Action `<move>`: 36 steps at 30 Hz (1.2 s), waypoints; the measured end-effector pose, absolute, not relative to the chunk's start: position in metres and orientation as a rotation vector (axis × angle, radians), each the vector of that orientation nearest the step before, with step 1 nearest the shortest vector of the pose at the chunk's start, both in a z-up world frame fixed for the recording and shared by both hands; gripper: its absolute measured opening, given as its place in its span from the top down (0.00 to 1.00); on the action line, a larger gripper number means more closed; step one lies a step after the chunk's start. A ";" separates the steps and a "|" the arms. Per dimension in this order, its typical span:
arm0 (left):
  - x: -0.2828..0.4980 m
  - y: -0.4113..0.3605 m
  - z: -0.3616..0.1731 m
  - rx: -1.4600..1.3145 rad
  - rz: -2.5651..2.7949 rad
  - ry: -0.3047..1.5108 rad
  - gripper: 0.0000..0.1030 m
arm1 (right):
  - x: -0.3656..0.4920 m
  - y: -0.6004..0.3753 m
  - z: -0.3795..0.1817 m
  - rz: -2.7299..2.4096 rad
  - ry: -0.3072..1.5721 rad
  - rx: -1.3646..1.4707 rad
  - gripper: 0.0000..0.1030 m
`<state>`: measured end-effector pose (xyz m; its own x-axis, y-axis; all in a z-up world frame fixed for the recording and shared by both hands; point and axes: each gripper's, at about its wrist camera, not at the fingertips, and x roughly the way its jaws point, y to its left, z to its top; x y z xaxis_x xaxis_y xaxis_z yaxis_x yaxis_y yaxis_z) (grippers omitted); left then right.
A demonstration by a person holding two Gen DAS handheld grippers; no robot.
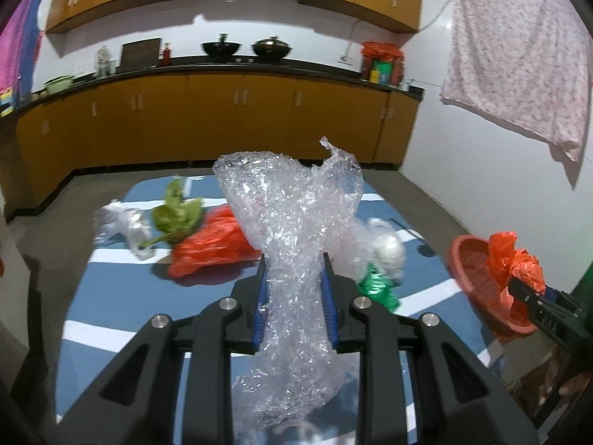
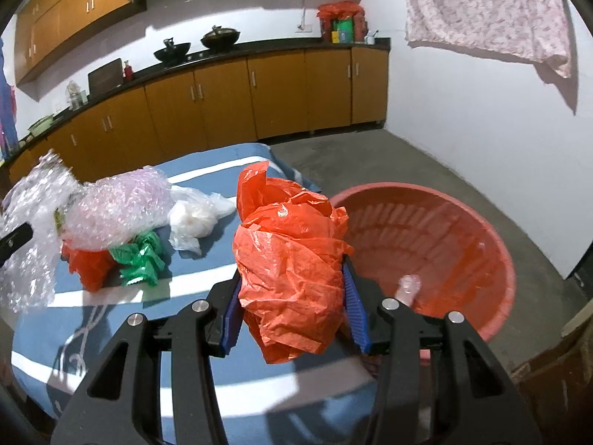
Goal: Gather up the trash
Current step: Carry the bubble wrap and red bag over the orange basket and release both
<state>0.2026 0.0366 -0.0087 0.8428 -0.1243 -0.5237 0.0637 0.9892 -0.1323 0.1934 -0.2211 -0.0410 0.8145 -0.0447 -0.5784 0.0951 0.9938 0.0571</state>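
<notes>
Left gripper (image 1: 294, 285): my fingers (image 1: 261, 289) pinch a crumpled sheet of clear bubble wrap (image 1: 292, 230), centre of the left wrist view, held up above the tabletop (image 1: 111, 315).

Tabletop, left part of the left wrist view: a blue cloth with white stripes; on it a clear plastic bag (image 1: 118, 228), a green leaf (image 1: 178, 213) just right of it, then a red plastic bag (image 1: 211, 248) lying flat behind my left fingers.

Tabletop, right of centre: a white plastic bag (image 1: 385, 244) and a crumpled green wrapper (image 1: 378, 287) just below it, close to my right-hand finger.

Right gripper (image 2: 292, 293): my fingers (image 2: 231, 319) clamp a bunched orange plastic bag (image 2: 292, 259), centre of the right wrist view, its folds bulging above and below the blue pads.

Red basin (image 2: 430, 248): on the floor, right half of the right wrist view, just beside the tabletop edge; the orange plastic bag hangs at its left rim, partly over it. A small pale piece lies inside near the lower rim; I cannot tell what it is.

Background, upper frame: orange-brown kitchen cabinets (image 2: 222, 92) under a dark counter, two black woks (image 2: 218, 39), and a pink patterned cloth (image 2: 485, 7) hanging at upper right.
</notes>
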 end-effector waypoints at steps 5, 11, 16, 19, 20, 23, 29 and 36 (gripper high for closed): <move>0.204 0.003 -0.003 -0.092 -0.154 0.544 0.75 | 0.181 -0.235 -0.038 -0.127 0.595 0.086 0.53; 0.196 -0.001 0.008 -0.102 -0.139 0.496 0.75 | 0.177 -0.245 -0.041 -0.151 0.595 0.111 0.54; 0.191 0.023 0.012 -0.139 -0.092 0.494 0.75 | 0.178 -0.247 -0.043 -0.151 0.594 0.125 0.54; 0.190 0.028 0.019 -0.138 -0.086 0.482 0.75 | 0.176 -0.246 -0.043 -0.151 0.587 0.126 0.53; 0.190 0.027 0.021 -0.134 -0.089 0.479 0.75 | 0.175 -0.246 -0.043 -0.151 0.585 0.128 0.54; 0.192 0.015 0.029 -0.126 -0.124 0.466 0.75 | 0.172 -0.249 -0.041 -0.158 0.573 0.129 0.54; 0.199 -0.032 0.039 -0.093 -0.244 0.459 0.75 | 0.168 -0.264 -0.031 -0.197 0.548 0.138 0.54; 0.222 -0.101 0.022 -0.068 -0.414 0.517 0.75 | 0.168 -0.292 -0.027 -0.266 0.533 0.162 0.54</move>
